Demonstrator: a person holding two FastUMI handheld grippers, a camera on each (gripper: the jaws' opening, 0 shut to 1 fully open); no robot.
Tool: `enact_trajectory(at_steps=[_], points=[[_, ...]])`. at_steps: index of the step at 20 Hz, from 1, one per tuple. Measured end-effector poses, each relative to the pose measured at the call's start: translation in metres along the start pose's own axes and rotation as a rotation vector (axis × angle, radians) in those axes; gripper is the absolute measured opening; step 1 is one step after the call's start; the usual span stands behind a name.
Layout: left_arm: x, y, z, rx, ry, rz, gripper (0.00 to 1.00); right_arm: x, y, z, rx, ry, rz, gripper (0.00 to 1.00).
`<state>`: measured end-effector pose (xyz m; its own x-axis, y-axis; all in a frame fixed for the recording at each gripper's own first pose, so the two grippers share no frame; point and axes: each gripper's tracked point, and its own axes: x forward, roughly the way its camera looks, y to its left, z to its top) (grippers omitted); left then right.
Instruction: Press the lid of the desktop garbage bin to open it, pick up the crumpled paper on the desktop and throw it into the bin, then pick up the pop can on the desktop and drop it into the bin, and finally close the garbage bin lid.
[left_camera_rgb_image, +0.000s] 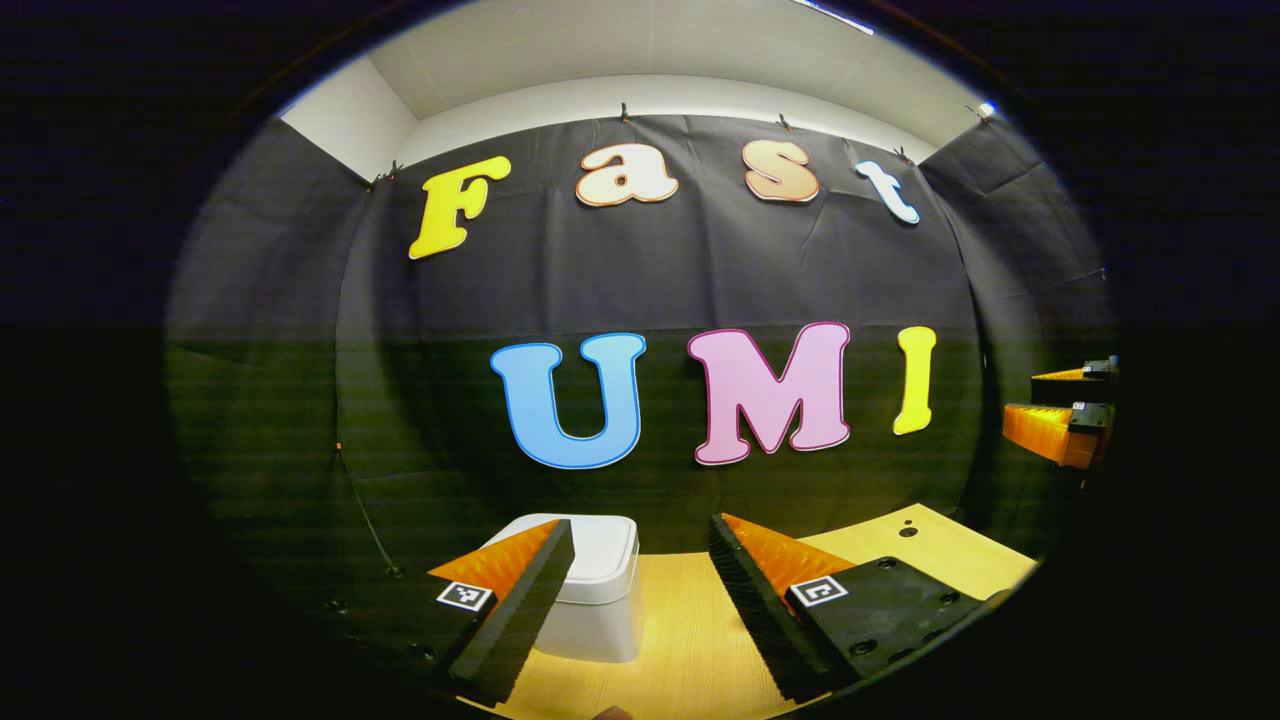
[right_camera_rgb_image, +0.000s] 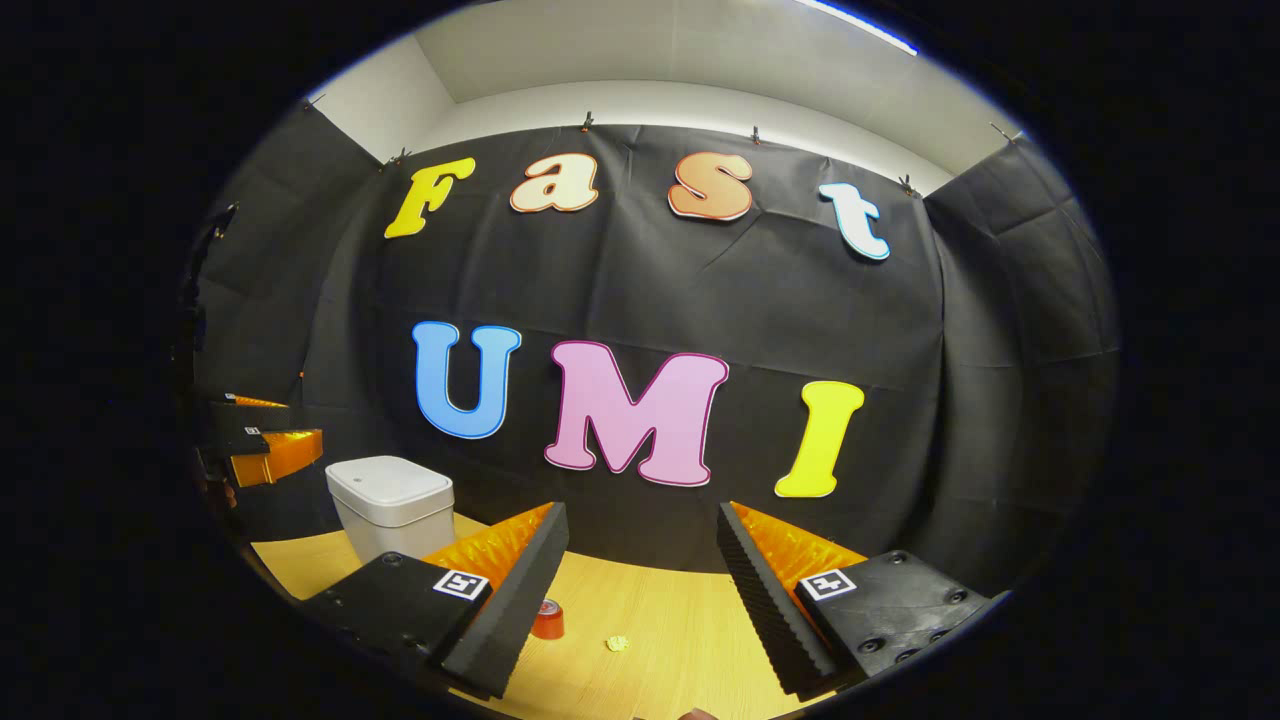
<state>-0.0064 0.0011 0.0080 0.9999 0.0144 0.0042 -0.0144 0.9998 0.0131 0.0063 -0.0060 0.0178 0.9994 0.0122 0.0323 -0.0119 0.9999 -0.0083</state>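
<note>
Left gripper view. We hold the left gripper (left_camera_rgb_image: 640, 590) above the wooden desk (left_camera_rgb_image: 690, 640), jaws spread wide with nothing between them. The white bin (left_camera_rgb_image: 605, 590) stands just ahead, partly behind our left finger, its lid (left_camera_rgb_image: 600, 545) flat and shut. We judge the gripper is lined up this way so it can press that lid, the first step, not yet done. The right gripper (left_camera_rgb_image: 1065, 415) shows at the far right edge, raised off the desk; from here its jaws look apart.

Right gripper view. Our right gripper (right_camera_rgb_image: 640, 580) hangs with jaws spread and empty. Below them on the desk (right_camera_rgb_image: 680, 630) lie a red can (right_camera_rgb_image: 548, 620), half hidden by our left finger, and a small yellowish paper ball (right_camera_rgb_image: 618, 643) just beside it. We judge this hand waits over its two pickups. The bin (right_camera_rgb_image: 392, 505) stands to the left, lid (right_camera_rgb_image: 390, 483) closed, with the left gripper (right_camera_rgb_image: 265, 440) beyond it.
</note>
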Motion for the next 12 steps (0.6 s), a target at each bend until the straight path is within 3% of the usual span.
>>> enact_trajectory(at_steps=[9,11,12], points=[[0.000,0.008,-0.005,0.009,0.009,-0.002,0.92,0.001,0.001,0.009,-0.005,-0.020,0.001,0.96],[0.007,0.017,-0.007,0.007,0.031,0.003,0.89,0.003,0.002,0.008,-0.005,-0.014,0.006,0.96],[0.010,0.024,-0.006,0.008,0.040,0.010,0.81,0.003,0.002,0.010,-0.003,-0.015,0.006,0.96]])
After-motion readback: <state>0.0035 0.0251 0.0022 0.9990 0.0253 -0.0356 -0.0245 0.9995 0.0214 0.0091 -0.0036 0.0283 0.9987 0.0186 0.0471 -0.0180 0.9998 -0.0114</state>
